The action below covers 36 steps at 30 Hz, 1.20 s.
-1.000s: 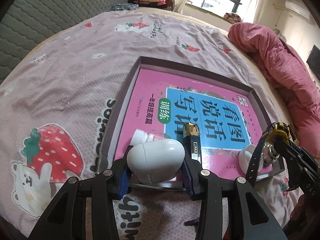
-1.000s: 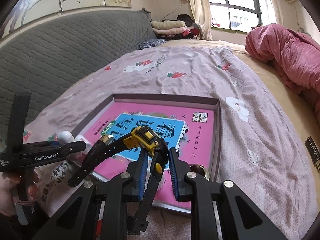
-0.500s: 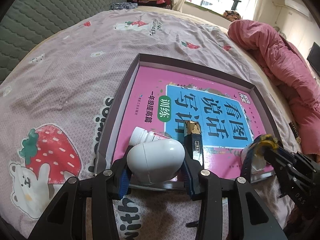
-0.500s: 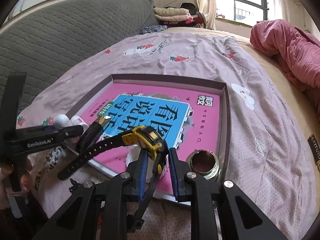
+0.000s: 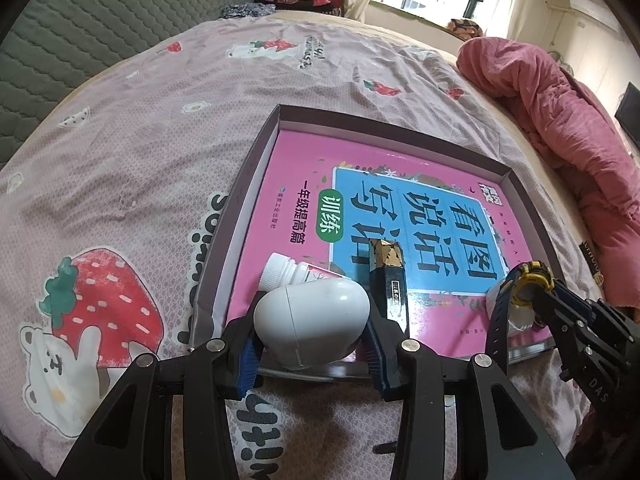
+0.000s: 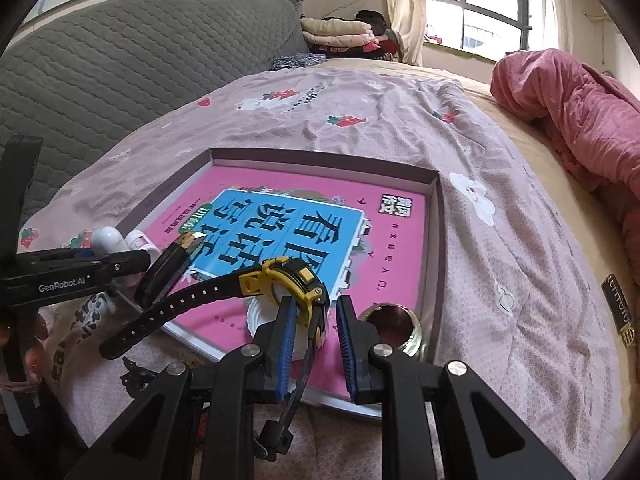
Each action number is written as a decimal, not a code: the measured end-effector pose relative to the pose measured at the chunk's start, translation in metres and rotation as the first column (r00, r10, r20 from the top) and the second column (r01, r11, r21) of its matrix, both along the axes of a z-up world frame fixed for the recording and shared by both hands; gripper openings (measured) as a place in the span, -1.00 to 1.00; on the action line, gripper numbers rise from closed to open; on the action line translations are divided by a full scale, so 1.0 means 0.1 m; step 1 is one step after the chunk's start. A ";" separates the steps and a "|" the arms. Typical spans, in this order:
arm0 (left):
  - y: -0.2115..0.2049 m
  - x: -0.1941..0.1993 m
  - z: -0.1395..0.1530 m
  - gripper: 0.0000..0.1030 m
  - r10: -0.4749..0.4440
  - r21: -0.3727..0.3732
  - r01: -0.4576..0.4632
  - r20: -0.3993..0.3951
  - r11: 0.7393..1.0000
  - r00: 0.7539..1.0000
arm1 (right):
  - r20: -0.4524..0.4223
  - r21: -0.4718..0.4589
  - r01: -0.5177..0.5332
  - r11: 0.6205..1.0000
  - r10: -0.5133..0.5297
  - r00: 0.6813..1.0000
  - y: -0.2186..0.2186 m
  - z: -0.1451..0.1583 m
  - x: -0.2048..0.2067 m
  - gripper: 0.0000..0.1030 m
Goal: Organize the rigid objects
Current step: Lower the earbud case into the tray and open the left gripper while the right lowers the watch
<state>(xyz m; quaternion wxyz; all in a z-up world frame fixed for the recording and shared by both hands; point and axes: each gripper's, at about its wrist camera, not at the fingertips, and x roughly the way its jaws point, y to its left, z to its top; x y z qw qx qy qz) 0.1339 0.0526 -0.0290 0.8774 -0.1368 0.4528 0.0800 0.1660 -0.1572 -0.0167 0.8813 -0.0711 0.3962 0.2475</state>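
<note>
My left gripper [image 5: 310,344] is clamped on a white egg-shaped case [image 5: 312,324], held over the near edge of the tray [image 5: 248,172]. My right gripper [image 6: 316,344] is closed on a black-and-yellow watch [image 6: 288,280], strap trailing left, above the tray's near edge. In the tray: pink book [image 5: 304,168], white bottle [image 5: 280,272], black lighter [image 5: 390,276], metal cup [image 6: 394,328].

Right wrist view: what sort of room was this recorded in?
Almost certainly a bedroom: a bed under a strawberry-print sheet, a padded grey headboard, a heaped pink quilt and folded bedding by the window.
</note>
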 end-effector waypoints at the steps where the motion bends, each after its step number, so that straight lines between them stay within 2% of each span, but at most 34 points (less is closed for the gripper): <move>1: 0.00 0.00 0.00 -0.12 0.001 0.003 -0.001 -0.002 1.000 1.000 | -0.002 0.000 0.002 1.000 -0.002 1.000 0.00 0.00 0.00 -0.59; 24: -0.03 0.07 -0.05 -0.12 0.007 0.046 -0.006 -0.031 0.999 0.999 | 0.028 -0.019 0.021 1.000 -0.021 0.999 0.03 0.01 0.02 -0.58; 36: -0.05 0.08 -0.06 -0.07 0.005 0.076 -0.002 -0.043 0.997 0.999 | 0.031 -0.002 0.030 1.000 -0.030 0.999 0.00 0.04 0.02 -0.49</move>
